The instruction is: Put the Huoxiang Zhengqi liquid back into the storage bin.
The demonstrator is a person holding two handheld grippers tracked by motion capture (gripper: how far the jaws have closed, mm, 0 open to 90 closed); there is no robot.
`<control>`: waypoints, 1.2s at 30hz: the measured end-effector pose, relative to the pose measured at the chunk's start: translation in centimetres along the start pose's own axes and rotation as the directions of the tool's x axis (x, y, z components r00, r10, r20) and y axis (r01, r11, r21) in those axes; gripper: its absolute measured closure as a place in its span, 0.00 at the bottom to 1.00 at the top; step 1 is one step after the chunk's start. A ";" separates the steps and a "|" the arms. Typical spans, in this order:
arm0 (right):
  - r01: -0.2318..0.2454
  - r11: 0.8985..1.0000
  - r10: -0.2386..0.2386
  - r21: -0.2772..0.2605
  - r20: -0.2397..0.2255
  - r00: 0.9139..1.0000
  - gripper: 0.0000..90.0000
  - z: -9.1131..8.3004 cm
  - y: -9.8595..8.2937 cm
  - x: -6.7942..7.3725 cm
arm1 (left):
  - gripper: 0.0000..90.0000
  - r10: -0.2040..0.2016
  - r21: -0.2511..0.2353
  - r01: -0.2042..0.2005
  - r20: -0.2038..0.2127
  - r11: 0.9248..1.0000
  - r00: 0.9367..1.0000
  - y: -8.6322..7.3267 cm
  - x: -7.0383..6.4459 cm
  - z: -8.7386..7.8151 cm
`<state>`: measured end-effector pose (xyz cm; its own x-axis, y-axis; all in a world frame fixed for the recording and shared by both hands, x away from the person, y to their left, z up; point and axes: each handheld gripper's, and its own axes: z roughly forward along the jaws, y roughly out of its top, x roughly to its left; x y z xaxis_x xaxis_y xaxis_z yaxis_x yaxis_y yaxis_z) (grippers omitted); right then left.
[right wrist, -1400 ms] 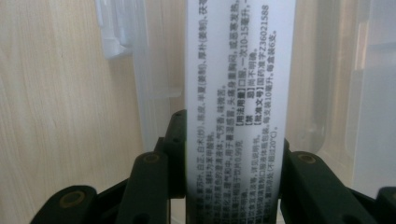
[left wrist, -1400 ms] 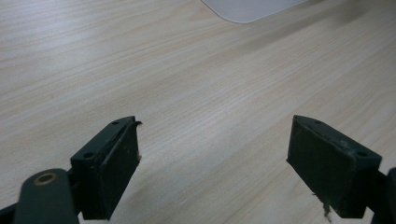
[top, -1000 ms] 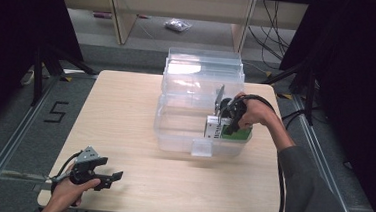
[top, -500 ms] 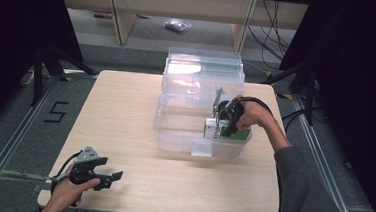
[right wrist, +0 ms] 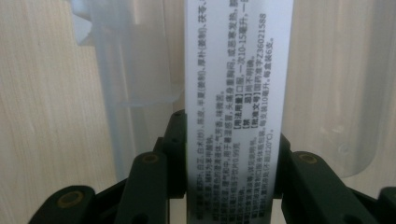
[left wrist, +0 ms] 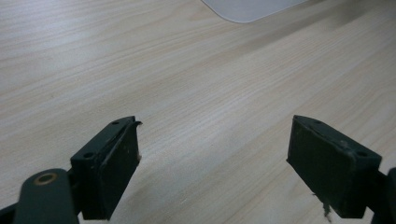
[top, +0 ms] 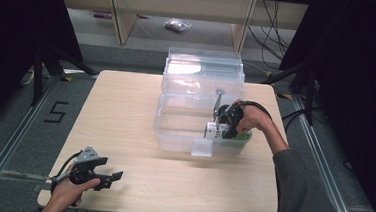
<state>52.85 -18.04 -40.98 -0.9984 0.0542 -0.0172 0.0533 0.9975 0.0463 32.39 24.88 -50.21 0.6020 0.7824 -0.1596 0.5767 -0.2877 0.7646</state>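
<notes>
A clear plastic storage box point(top: 174, 125) with its lid thrown back stands on the wooden table point(top: 120, 116). My right gripper point(top: 223, 130) reaches into the box's near right corner, shut on a white and green carton point(top: 214, 132). In the right gripper view the carton's white printed side point(right wrist: 238, 98) runs straight up between the two black jaws, which press on both its edges, with the box's clear wall point(right wrist: 135, 70) behind. My left gripper point(top: 113, 177) rests low at the table's front left, open, its pads point(left wrist: 116, 163) wide apart over bare wood.
The box's front latch tab point(top: 201, 148) hangs toward the front edge. Its open lid point(top: 203, 67) reaches toward the table's far edge. Shelving and cables stand beyond the table. A corner of the clear box point(left wrist: 247, 7) shows at the top of the left gripper view.
My right hand and the carton have sunk slightly lower into the box's near right corner. The left gripper has stayed where it was.
</notes>
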 end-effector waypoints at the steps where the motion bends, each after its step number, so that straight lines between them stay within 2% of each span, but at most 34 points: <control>1: -0.001 1.000 0.001 0.003 -0.001 1.000 0.71 0.2 0.0 0.0 | 0.18 0.000 0.000 0.000 0.000 1.000 1.000 0.0 0.0 0.0; 4: -0.019 1.000 0.019 -0.001 -0.013 1.000 0.70 0.4 0.0 0.1 | 0.18 -0.003 -0.002 0.003 0.000 1.000 1.000 0.0 0.0 0.0; 5: -0.002 1.000 0.002 0.007 -0.004 1.000 0.70 0.4 0.0 -0.1 | 0.18 -0.002 -0.002 0.002 0.000 1.000 1.000 0.0 0.0 0.0; 8: -0.006 1.000 0.006 0.003 -0.012 1.000 0.69 0.3 0.0 0.0 | 0.18 -0.002 -0.002 0.002 -0.001 1.000 1.000 0.0 0.0 0.0; 9: -0.005 1.000 0.004 -0.008 -0.015 1.000 0.68 0.2 0.0 0.0 | 0.18 -0.001 -0.001 0.001 -0.001 1.000 1.000 0.0 0.0 0.0; 11: -0.034 0.999 0.033 -0.035 -0.031 0.999 0.66 -0.4 0.1 0.2 | 0.18 -0.002 -0.002 0.002 -0.001 1.000 1.000 0.0 0.0 0.0; 12: -0.043 0.998 0.042 -0.039 -0.023 0.999 0.65 -0.8 0.0 0.2 | 0.18 0.000 -0.002 0.000 -0.001 1.000 1.000 0.0 0.0 0.0; 13: -0.083 0.996 0.082 -0.021 -0.019 0.996 0.63 -1.4 0.0 0.5 | 0.18 -0.030 -0.030 0.030 0.001 0.999 1.000 0.0 -0.3 0.2; 14: -0.041 0.998 0.041 -0.038 0.000 0.999 0.63 -1.8 -0.1 0.2 | 0.18 -0.031 -0.032 0.030 -0.006 0.999 1.000 0.0 -0.3 0.2; 18: -0.082 0.994 0.081 -0.075 -0.010 0.997 0.62 -3.0 -0.3 0.7 | 0.18 -0.028 -0.032 0.028 0.000 0.999 1.000 0.0 -0.3 0.2; 19: -0.074 0.994 0.073 -0.082 -0.010 0.997 0.61 -3.1 -0.3 0.7 | 0.18 -0.029 -0.033 0.029 0.000 0.999 1.000 0.0 -0.3 0.2; 21: -0.081 0.993 0.080 -0.080 -0.006 0.997 0.59 -3.3 -0.4 0.9 | 0.18 -0.028 -0.032 0.028 -0.001 0.999 1.000 0.0 -0.3 0.2; 22: -0.103 0.992 0.103 -0.072 -0.007 0.995 0.59 -3.4 -0.5 1.1 | 0.18 -0.030 -0.034 0.029 -0.006 0.999 1.000 0.0 -0.3 0.2; 23: -0.087 0.992 0.087 -0.087 -0.002 0.996 0.58 -3.5 -0.5 1.0 | 0.18 -0.020 -0.024 0.020 0.000 1.000 1.000 0.0 -0.2 0.2; 25: -0.098 0.990 0.099 -0.100 0.000 0.995 0.56 -3.6 -0.6 1.0 | 0.18 -0.023 -0.025 0.023 0.000 0.999 1.000 0.0 -0.2 0.2; 26: -0.106 0.991 0.107 -0.081 0.008 0.994 0.56 -3.9 -0.7 1.0 | 0.18 -0.024 -0.025 0.024 0.001 0.999 1.000 0.0 -0.2 0.2; 27: -0.112 0.990 0.113 -0.084 0.012 0.993 0.55 -4.0 -0.7 1.2 | 0.18 -0.023 -0.025 0.023 0.000 0.999 1.000 0.0 -0.2 0.2; 29: -0.083 0.991 0.085 -0.108 0.016 0.996 0.54 -4.1 -0.7 1.0 | 0.18 -0.023 -0.024 0.023 0.000 0.999 1.000 0.0 -0.2 0.2; 31: -0.127 0.988 0.129 -0.091 0.015 0.992 0.54 -4.4 -0.7 1.3 | 0.18 -0.023 -0.025 0.023 0.001 0.999 1.000 0.0 -0.2 0.2; 33: -0.099 0.990 0.101 -0.104 0.016 0.995 0.54 -4.3 -0.7 1.2 | 0.18 -0.024 -0.025 0.024 0.001 0.999 1.000 0.0 -0.2 0.2; 36: -0.136 0.986 0.138 -0.094 0.019 0.990 0.53 -4.5 -0.7 1.4 | 0.18 -0.024 -0.025 0.024 0.001 0.999 1.000 0.0 -0.2 0.2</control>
<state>51.32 -18.88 -36.58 -0.9809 0.1924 -0.0301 0.1863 0.9722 0.1418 32.39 24.60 -50.32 0.5886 0.7885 -0.1784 0.5770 -0.2551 0.7759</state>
